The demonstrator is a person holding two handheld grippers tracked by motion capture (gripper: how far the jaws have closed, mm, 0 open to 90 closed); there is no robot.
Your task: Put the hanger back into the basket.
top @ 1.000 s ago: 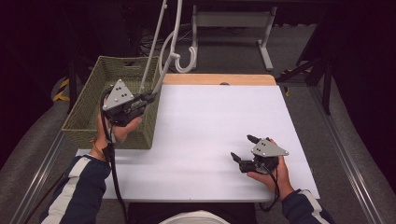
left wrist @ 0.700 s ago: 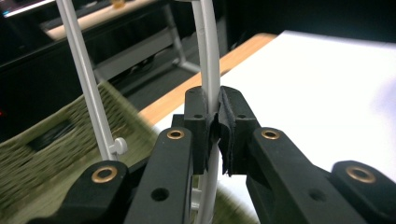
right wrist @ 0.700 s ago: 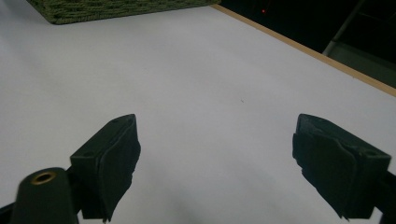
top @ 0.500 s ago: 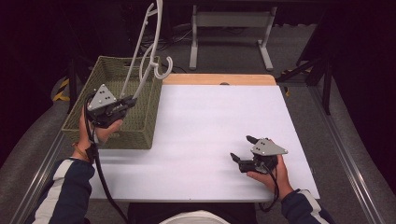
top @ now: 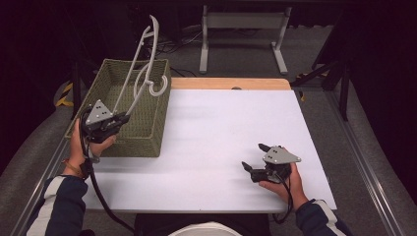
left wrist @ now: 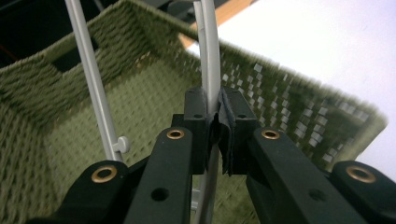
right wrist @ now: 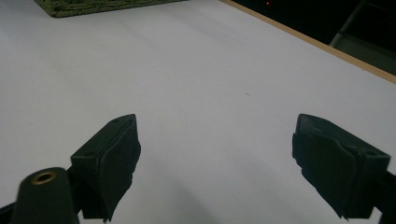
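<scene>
White surface point(top: 216, 142) carries a woven basket point(top: 147, 132); a grey hanger point(top: 142, 73) is pinched by the left fingers point(left wrist: 219, 121), its length rising beyond them over the basket. Right fingers point(right wrist: 112, 158) are spread, well apart.

The basket point(top: 142, 123) is showing olive green, its weave reading as a tight checkered pattern with paler flecks along the wall. The hanger point(top: 142, 69) is gleaming pale grey-white against the dark background. The table point(top: 221, 132) is looking plain white, edged at the far side by a light wood strip. Both grippers, left gripper point(top: 120, 119) and right gripper point(top: 252, 160), are wearing black, topped with grey plates and dotted with brass rivets. The sleeves point(top: 54, 206) are navy with a white stripe.
</scene>
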